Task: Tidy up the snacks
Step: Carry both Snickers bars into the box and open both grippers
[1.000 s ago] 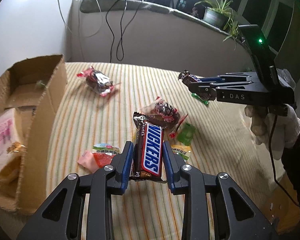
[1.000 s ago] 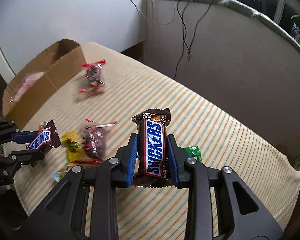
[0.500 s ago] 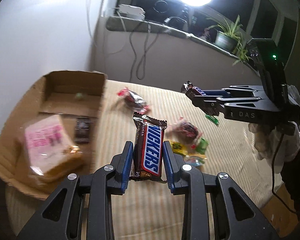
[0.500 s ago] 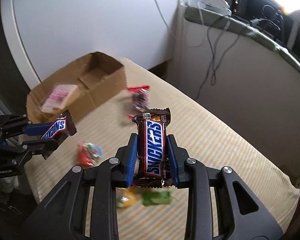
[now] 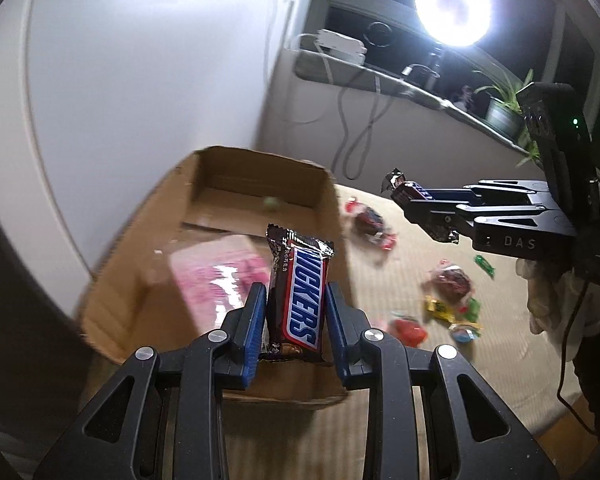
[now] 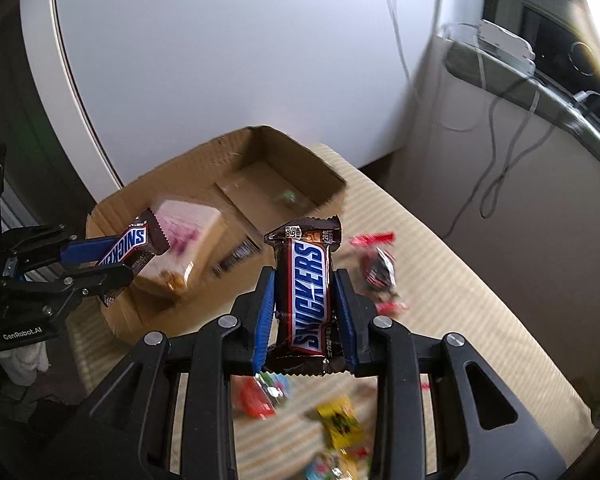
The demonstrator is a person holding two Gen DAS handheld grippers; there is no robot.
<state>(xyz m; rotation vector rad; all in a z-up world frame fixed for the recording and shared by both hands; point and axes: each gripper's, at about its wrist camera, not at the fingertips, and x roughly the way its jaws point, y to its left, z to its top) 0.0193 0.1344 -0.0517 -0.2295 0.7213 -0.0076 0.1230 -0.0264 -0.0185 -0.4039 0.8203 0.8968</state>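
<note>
My left gripper (image 5: 296, 304) is shut on a brown Snickers bar (image 5: 300, 300), held upright over the near wall of an open cardboard box (image 5: 332, 200). My right gripper (image 6: 304, 304) is shut on a second Snickers bar (image 6: 306, 292), above the striped table by the box (image 6: 324, 168). In the left wrist view the right gripper (image 5: 416, 208) hangs over the table to the box's right. The right wrist view shows the left gripper (image 6: 128, 256) with its bar (image 6: 134, 244) at the box's near left corner.
Inside the box lie a pink-printed packet (image 5: 216, 272) and a small dark wrapper (image 6: 236, 258). Several loose sweets (image 5: 448, 284) are scattered on the striped cloth (image 6: 440, 288). A white wall stands behind; a ledge with cables, a plant (image 5: 504, 108) and a bright lamp (image 5: 452, 8) runs at the back.
Both grippers have carried their Snickers bars leftward and a little up, from over the scattered sweets to the cardboard box. Each grip stays the same.
</note>
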